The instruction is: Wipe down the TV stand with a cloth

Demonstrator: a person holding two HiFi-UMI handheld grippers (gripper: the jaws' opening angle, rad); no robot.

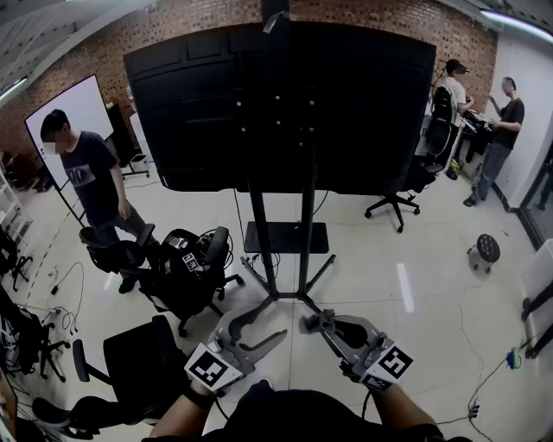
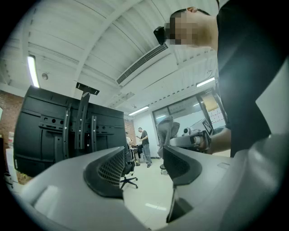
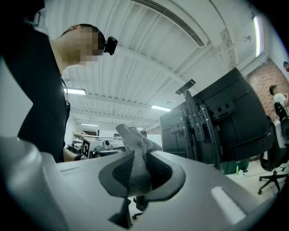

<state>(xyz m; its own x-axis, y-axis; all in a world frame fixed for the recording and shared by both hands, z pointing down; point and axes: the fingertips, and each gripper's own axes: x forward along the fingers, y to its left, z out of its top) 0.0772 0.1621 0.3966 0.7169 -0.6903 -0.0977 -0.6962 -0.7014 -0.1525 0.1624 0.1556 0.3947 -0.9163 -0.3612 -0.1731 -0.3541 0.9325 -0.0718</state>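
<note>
**Two grippers before the TV stand, cloth in the right one**

Item 1. Left gripper (image 1: 261, 326). We find its jaws standing apart, with nothing between them. Through the gap its own view shows only pale floor and a distant office chair (image 2: 128, 173). We hold it low, tips pointing up and toward the stand.

Item 2. Right gripper (image 1: 315, 322). We record its jaws closed on the cloth (image 3: 135, 158), a grey, nubbly piece. The cloth is pinched upright between the dark pads and its crumpled top stands clear above them. In the left gripper view the same cloth (image 2: 167, 128) shows as a grey tuft at the tip of the other tool.

Item 3. TV stand (image 1: 282, 250). We list two dark uprights on splayed floor legs, with a black base plate (image 1: 285, 236) behind them. They carry a large black screen (image 1: 276, 104), which we see from its back. The stand is straight ahead of both grippers and apart from them. The cloth does not touch it.

Item 4. Surroundings. Black swivel chairs (image 1: 186, 272) stand to the left of the stand's legs. A person in a dark T-shirt (image 1: 95, 181) stands by a whiteboard (image 1: 82, 112). Two people (image 1: 501, 129) stand at the far right. A round stool (image 1: 486, 250) sits on the pale floor. A brick wall (image 1: 363, 13) runs behind the screen.
</note>
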